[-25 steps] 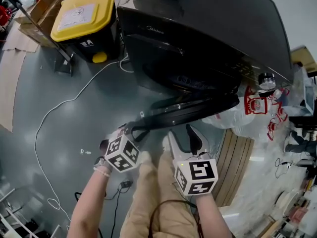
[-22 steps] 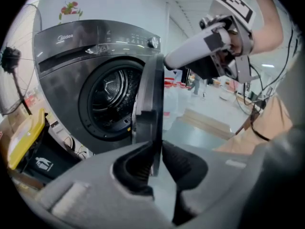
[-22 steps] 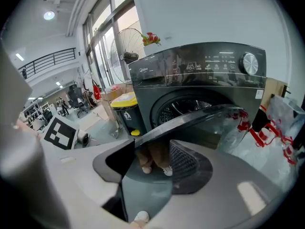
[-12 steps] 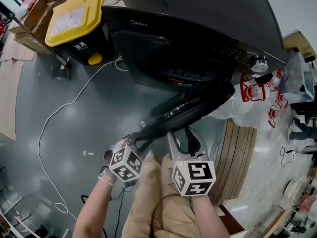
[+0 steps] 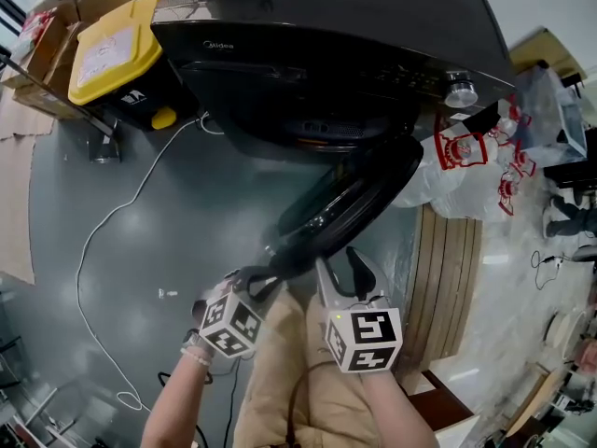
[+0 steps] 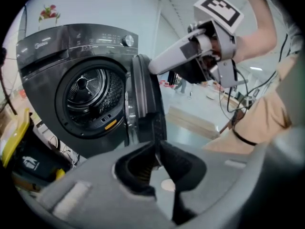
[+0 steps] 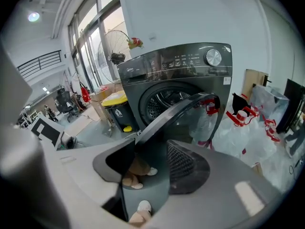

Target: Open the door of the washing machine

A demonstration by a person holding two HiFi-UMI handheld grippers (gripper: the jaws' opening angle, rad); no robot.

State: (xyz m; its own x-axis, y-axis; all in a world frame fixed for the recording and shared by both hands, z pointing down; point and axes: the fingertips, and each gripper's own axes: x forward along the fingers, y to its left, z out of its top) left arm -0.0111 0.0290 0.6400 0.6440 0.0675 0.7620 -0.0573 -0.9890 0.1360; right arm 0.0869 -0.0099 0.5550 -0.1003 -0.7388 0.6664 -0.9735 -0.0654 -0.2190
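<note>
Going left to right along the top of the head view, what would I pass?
Yellow-lidded bin → washing machine → red-and-white bags.

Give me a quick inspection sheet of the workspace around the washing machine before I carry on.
Surface: grey floor, glossy.
Job's things: washing machine; its door stands partly open, drum visible.
Clutter: yellow-lidded bin beside the machine; red-printed plastic bags; wooden boards.
Grippers: left gripper shut on the door's edge, its jaws having just closed further; right gripper open, nothing between its jaws.
Cables: white cable lying across the floor.
Surroundings: white wall, fan, cardboard.
</note>
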